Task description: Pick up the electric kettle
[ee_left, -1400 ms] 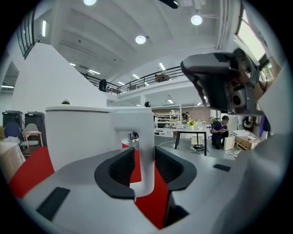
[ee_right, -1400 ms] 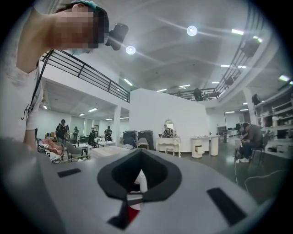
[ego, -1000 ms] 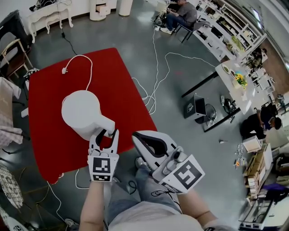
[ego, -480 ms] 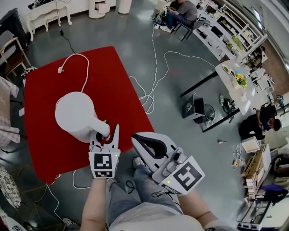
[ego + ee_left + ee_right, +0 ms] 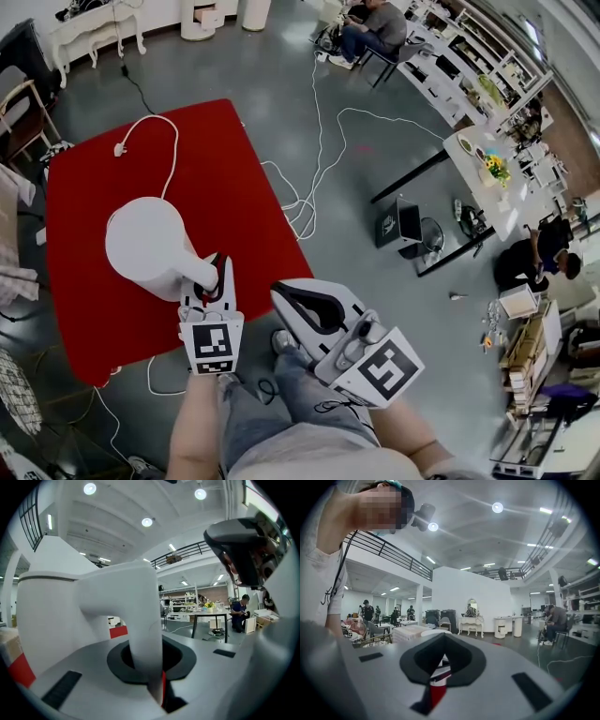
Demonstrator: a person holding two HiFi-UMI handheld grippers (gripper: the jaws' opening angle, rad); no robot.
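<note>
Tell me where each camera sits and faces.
Head view: on the person's head, steeply down at the kettle; left gripper, right gripper, forearms show.
Left gripper view: rides that gripper, looks along jaws just closed on the kettle handle.
Right gripper view: rides that gripper, faces level across the room; jaws together, empty; shirt top-left.
Shared: head and left gripper views show the kettle.

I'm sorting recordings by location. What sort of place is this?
Probably an open workshop or lab hall: loose cables across a grey floor, worktables with seated people, a red mat holding the kettle.
</note>
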